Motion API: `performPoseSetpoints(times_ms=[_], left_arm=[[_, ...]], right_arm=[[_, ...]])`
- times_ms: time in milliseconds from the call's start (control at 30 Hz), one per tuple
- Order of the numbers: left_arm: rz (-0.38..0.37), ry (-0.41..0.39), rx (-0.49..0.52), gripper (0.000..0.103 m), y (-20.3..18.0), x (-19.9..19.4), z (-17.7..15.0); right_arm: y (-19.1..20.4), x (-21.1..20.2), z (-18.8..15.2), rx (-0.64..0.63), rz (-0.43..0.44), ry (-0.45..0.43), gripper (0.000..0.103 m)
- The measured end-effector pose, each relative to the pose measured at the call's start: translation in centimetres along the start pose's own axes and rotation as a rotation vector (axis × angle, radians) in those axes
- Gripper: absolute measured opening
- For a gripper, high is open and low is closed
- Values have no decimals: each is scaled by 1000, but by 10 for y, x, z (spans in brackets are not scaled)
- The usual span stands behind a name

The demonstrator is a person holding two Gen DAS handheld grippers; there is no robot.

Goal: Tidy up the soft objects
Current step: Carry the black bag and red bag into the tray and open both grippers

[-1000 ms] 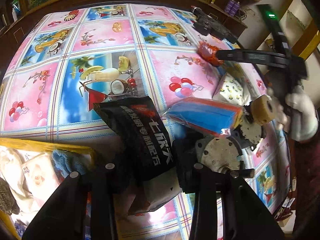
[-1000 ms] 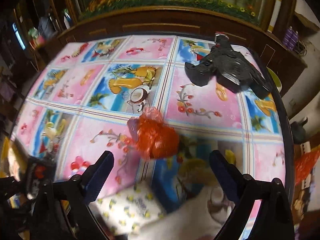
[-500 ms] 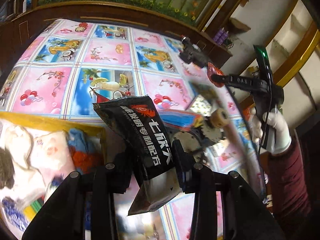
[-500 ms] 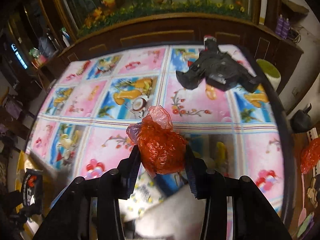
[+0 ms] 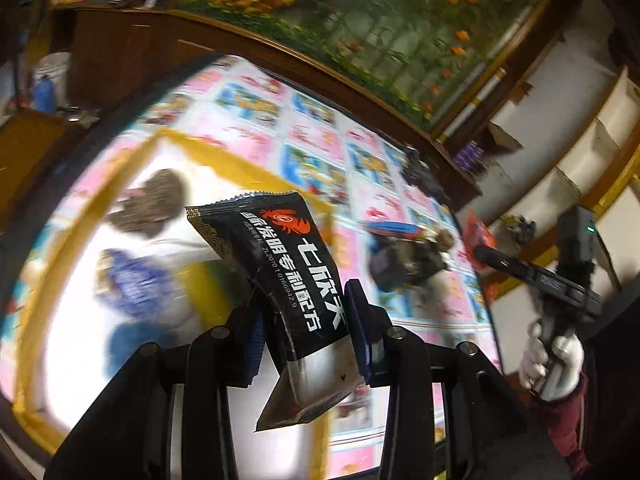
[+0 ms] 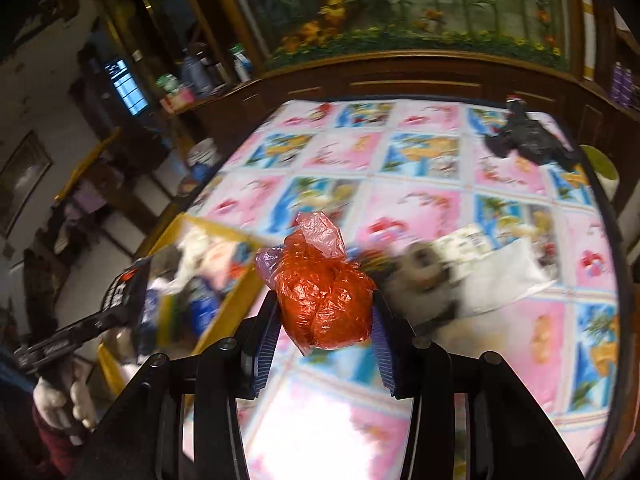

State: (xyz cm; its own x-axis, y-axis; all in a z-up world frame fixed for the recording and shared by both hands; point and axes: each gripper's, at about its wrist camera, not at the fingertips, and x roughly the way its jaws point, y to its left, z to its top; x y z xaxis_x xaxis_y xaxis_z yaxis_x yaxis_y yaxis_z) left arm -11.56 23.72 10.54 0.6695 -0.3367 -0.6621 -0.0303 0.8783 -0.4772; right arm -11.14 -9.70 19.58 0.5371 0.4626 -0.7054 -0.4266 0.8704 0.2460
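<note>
Left tongs (image 5: 308, 320) clamped on black snack packet (image 5: 276, 264), centre frame. Right tongs (image 6: 326, 312), lately closing, gripping crumpled red plastic bag (image 6: 324, 300), centre frame.

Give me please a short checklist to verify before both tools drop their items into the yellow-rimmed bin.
1. Left tool holds the black packet firmly: ok, pads press on its lower part.
2. Right tool holds the red plastic bag: ok, both pads squeeze the ball.
3. Black packet is above the yellow-rimmed bin: cannot tell; the bin fills the view behind it, but height and exact position are unclear.
4. Red plastic bag is above the bin: not ok; the bin lies to the left of it, with tablecloth beneath.
5. Free room inside the bin: cannot tell, contents are blurred.
6. The two tools are apart: ok.
</note>
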Motion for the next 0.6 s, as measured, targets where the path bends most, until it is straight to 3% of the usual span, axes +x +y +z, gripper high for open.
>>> performPoseSetpoints(times_ms=[233, 367, 600], left_arm=[[97, -9, -95, 34, 51, -10, -25], [69, 7, -101, 34, 54, -4, -33], [52, 78, -25, 35, 50, 8, -47]], right_arm=[[78, 40, -29, -98, 93, 74, 43], [114, 72, -35, -138, 116, 130, 43], [156, 124, -49, -189, 112, 224, 43]])
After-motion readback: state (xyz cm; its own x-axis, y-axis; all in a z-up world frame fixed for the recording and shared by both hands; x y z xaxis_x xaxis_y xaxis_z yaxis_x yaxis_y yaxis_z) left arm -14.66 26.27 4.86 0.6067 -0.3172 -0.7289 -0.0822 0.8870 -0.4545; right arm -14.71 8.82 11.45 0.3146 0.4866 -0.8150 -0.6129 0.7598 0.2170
